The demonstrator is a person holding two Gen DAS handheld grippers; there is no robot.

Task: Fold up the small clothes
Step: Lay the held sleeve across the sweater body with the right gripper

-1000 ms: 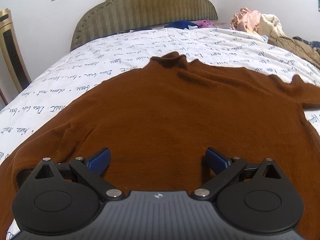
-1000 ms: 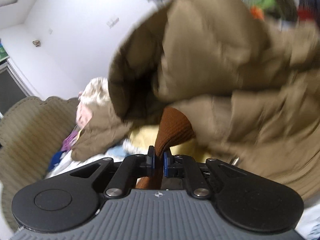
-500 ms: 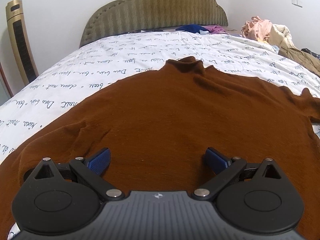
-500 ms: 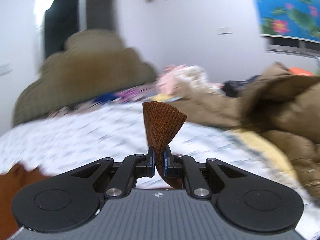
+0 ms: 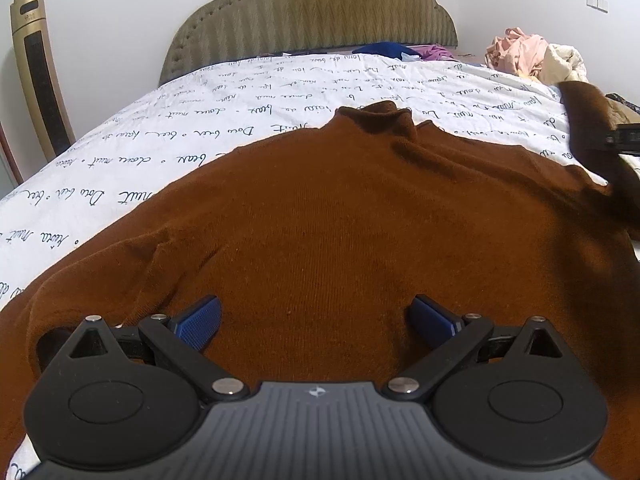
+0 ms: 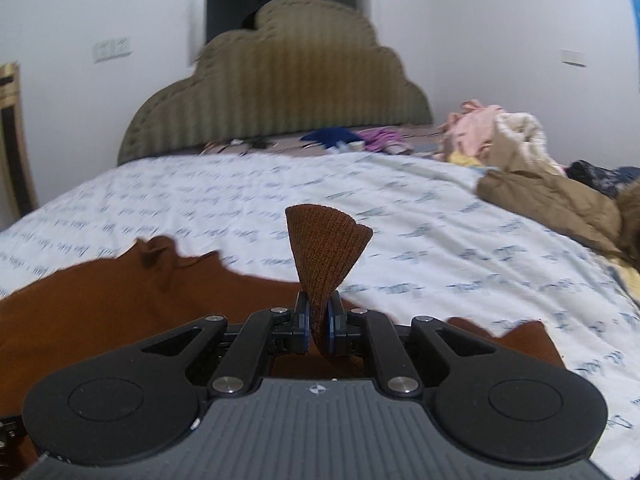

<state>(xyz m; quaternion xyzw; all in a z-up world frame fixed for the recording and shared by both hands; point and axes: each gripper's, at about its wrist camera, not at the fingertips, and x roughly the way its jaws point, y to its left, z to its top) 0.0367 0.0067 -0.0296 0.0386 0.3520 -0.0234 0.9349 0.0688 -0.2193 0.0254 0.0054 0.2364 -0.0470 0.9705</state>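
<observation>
A brown sweater (image 5: 340, 232) is lying spread flat on the bed (image 5: 224, 120), its collar pointing toward the padded headboard (image 5: 312, 8). The left claw (image 5: 314, 318) is hovering over the lower body of the sweater with its blue pads standing wide apart, gripping nothing. The right claw (image 6: 318, 322) is pinching the ribbed cuff (image 6: 324, 248) tightly, the cuff fanning upward above the pads. A heap of other clothes (image 6: 520, 152), somewhat blurred, is sitting on the bed's right side.

Left hand-held gripper (image 5: 314, 318) spread wide, right hand-held gripper (image 6: 318, 322) clamped
</observation>
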